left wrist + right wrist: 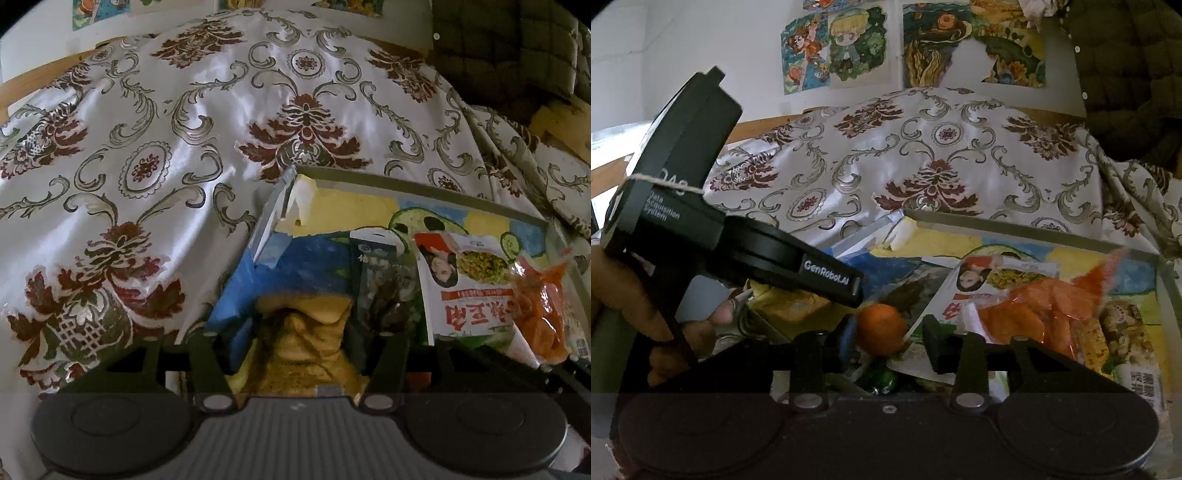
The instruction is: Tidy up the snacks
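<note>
We have most snacks lying in the tray, our left claw parted over the yellow bag, our right claw parted around the little orange beside it, to squeeze next.

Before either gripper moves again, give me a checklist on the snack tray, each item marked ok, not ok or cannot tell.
1. Left gripper free of a load: cannot tell. Its jaws stand apart with the yellow packet between them; pad contact is hidden.
2. Right gripper free of a load: ok. The small orange fruit sits between the jaws, which do not press on it.
3. Snacks inside the tray: ok for the white pouch, the dark packet and the orange bag.
4. The two grippers clear of each other: ok, though close.
5. Green wrapped item reachable: cannot tell, mostly hidden below the fruit.
</note>
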`<state>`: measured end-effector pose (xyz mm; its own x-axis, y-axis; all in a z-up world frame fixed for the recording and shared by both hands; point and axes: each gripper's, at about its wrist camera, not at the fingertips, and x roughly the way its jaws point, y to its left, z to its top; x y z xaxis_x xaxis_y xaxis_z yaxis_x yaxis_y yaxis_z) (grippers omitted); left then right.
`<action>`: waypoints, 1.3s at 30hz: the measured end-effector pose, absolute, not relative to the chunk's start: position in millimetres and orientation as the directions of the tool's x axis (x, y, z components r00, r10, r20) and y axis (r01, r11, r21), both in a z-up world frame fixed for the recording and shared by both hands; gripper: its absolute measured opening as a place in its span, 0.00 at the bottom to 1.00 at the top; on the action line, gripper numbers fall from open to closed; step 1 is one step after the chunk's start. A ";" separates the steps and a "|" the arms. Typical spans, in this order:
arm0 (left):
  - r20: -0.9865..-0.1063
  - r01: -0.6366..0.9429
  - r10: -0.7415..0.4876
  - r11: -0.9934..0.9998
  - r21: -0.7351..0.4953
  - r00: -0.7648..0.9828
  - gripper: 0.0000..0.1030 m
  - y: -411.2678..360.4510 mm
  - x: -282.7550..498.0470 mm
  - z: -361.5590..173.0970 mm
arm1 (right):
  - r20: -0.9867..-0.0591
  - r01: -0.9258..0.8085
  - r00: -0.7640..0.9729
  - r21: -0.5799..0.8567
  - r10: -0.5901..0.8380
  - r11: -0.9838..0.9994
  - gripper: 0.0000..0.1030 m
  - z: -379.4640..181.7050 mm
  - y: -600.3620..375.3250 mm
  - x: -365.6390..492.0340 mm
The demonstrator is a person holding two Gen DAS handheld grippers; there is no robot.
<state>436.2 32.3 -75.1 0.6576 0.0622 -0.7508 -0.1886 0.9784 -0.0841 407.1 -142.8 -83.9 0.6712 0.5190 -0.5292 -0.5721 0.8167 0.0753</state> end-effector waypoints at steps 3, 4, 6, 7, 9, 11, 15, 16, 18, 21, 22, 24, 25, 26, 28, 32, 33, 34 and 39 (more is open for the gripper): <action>-0.737 -0.183 0.045 0.977 -0.108 0.675 0.70 34.2 429.1 -70.1 | -0.515 -0.568 0.681 0.079 0.521 0.820 0.56 -78.6 -147.2 402.8; -0.730 -0.184 0.043 0.976 -0.114 0.682 0.74 34.7 425.7 -67.5 | -0.508 -0.566 0.687 0.076 0.520 0.821 0.59 -76.5 -148.8 400.3; -0.713 -0.188 0.037 0.973 -0.134 0.700 0.79 36.1 418.1 -62.5 | -0.494 -0.561 0.697 0.074 0.519 0.824 0.62 -72.0 -153.0 394.8; -0.703 -0.195 0.040 0.970 -0.142 0.710 0.82 36.9 413.4 -59.9 | -0.488 -0.559 0.701 0.077 0.520 0.826 0.64 -69.7 -155.3 392.1; -0.680 -0.210 0.050 0.966 -0.154 0.731 0.82 39.3 403.8 -54.5 | -0.470 -0.548 0.717 0.076 0.515 0.833 0.71 -63.9 -160.2 384.8; -0.641 -0.240 0.080 0.956 -0.167 0.764 0.87 42.7 390.6 -48.1 | -0.456 -0.537 0.731 0.076 0.508 0.840 0.75 -58.3 -165.0 378.5; -0.572 -0.320 0.149 0.924 -0.210 0.806 0.95 51.5 361.3 -34.9 | -0.444 -0.503 0.758 0.069 0.479 0.861 0.80 -49.2 -173.9 365.3; -0.567 -0.329 0.157 0.919 -0.215 0.808 0.95 53.7 356.1 -32.4 | -0.439 -0.495 0.764 0.071 0.473 0.866 0.81 -46.7 -176.4 362.0; -0.552 -0.345 0.182 0.916 -0.206 0.814 0.95 54.7 344.6 -27.3 | -0.430 -0.477 0.777 0.074 0.460 0.876 0.82 -41.7 -181.2 355.5; -0.524 -0.351 0.210 0.918 -0.185 0.825 0.97 53.3 327.3 -20.1 | -0.414 -0.450 0.796 0.085 0.443 0.889 0.87 -33.6 -188.3 344.1; -0.516 -0.355 0.219 0.918 -0.179 0.828 0.97 52.3 320.8 -17.9 | -0.406 -0.440 0.804 0.087 0.435 0.894 0.89 -30.3 -190.9 339.3; -0.498 -0.362 0.242 0.919 -0.158 0.833 0.99 49.2 307.6 -14.3 | -0.394 -0.422 0.816 0.097 0.424 0.901 0.94 -24.8 -195.5 330.4; -0.487 -0.366 0.258 0.920 -0.138 0.834 0.99 46.6 301.3 -12.5 | -0.387 -0.414 0.821 0.105 0.421 0.904 0.96 -22.4 -198.8 325.4; -0.474 -0.368 0.274 0.922 -0.117 0.837 0.99 44.4 295.1 -10.4 | -0.379 -0.406 0.826 0.111 0.417 0.907 0.98 -20.3 -202.2 320.7; -0.451 -0.366 0.294 0.927 -0.080 0.843 0.99 39.9 282.0 -6.3 | -0.374 -0.395 0.832 0.117 0.409 0.911 0.99 -16.8 -208.3 312.3; -0.444 -0.370 0.304 0.926 -0.068 0.843 0.99 33.7 255.5 -1.8 | -0.376 -0.367 0.842 0.125 0.386 0.922 0.99 -9.7 -222.5 289.7; -0.444 -0.372 0.306 0.926 -0.068 0.842 0.99 32.1 248.8 -1.5 | -0.375 -0.362 0.844 0.129 0.383 0.923 0.99 -8.3 -225.9 284.4; -0.442 -0.374 0.310 0.925 -0.064 0.842 0.99 29.3 240.7 -1.3 | -0.375 -0.355 0.846 0.133 0.379 0.925 0.99 -7.0 -229.2 277.9; -0.433 -0.383 0.338 0.924 -0.017 0.836 1.00 14.1 207.6 -3.3 | -0.370 -0.333 0.856 0.140 0.361 0.933 0.99 -2.5 -242.9 247.3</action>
<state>207.6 14.1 -3.3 0.8356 0.3382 -0.4328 -0.3828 0.9237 -0.0174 247.3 -242.9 -2.5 0.8561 0.3610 -0.3698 -0.3328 0.9325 0.1400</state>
